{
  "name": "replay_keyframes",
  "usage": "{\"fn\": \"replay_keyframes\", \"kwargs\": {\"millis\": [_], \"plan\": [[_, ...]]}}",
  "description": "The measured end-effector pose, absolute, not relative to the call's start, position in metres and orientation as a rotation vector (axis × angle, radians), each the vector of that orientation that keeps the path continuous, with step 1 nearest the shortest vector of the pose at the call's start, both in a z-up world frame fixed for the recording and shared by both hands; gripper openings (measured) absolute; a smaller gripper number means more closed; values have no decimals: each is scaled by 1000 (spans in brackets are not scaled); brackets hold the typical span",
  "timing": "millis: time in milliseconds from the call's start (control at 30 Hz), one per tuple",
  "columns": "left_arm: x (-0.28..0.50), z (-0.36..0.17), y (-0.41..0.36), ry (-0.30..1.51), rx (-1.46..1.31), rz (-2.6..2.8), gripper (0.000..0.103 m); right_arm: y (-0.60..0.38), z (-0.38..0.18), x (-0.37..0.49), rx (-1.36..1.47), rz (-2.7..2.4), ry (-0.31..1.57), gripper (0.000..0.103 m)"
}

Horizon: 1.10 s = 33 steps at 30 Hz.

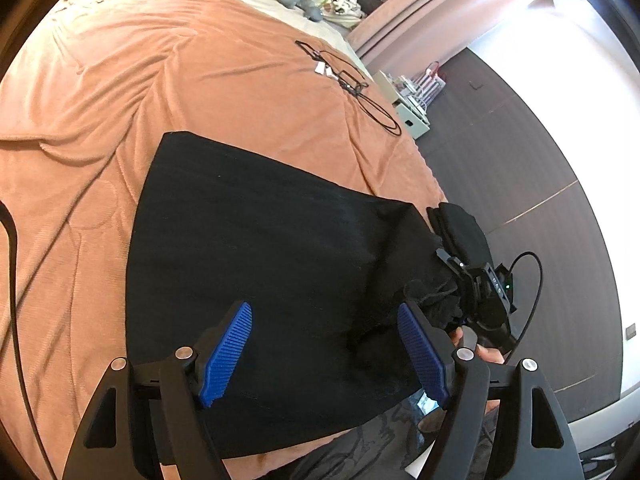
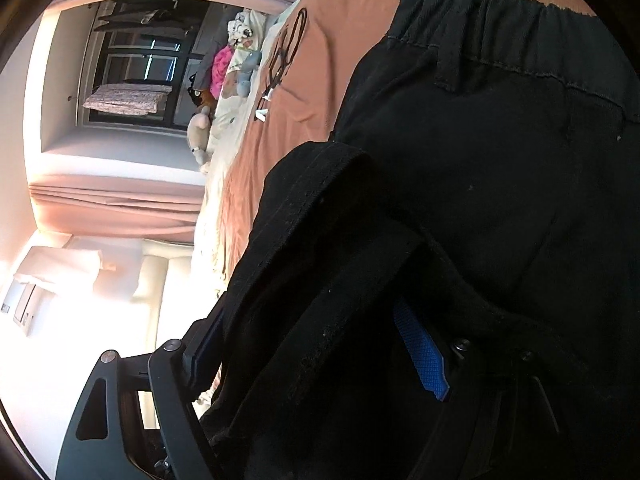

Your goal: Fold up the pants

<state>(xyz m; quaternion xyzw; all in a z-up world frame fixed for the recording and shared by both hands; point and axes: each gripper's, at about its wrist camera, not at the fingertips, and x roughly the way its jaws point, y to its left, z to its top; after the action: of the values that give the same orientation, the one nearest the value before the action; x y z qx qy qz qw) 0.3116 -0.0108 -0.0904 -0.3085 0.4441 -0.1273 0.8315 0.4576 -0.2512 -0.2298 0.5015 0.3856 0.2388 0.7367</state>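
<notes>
Strong daylight pours in from one side of the room and turns the floor [image 1: 560,80] and the wall [image 2: 60,300] plain white with glare. The black pants [image 1: 260,240] look very dark, with few folds showing. Both round pictures bend at the edges, with black corners.

Both grippers have black linked frames with round silver screws, and fingers [image 1: 226,354] faced with ribbed blue pads.
</notes>
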Motion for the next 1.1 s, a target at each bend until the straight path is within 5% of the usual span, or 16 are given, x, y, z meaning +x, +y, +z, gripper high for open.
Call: {"fn": "replay_keyframes", "kwargs": {"millis": [233, 467, 967, 1100], "plan": [[312, -91, -11, 939, -651, -263, 77, -264, -206, 453, 1112, 642, 733, 78], [316, -93, -16, 937, -665, -266, 77, -273, -174, 446, 1023, 773, 639, 54], [316, -96, -14, 953, -654, -241, 77, -237, -170, 473, 865, 722, 787, 53], [318, -97, -11, 951, -659, -235, 77, -244, -149, 473, 794, 697, 773, 15]]}}
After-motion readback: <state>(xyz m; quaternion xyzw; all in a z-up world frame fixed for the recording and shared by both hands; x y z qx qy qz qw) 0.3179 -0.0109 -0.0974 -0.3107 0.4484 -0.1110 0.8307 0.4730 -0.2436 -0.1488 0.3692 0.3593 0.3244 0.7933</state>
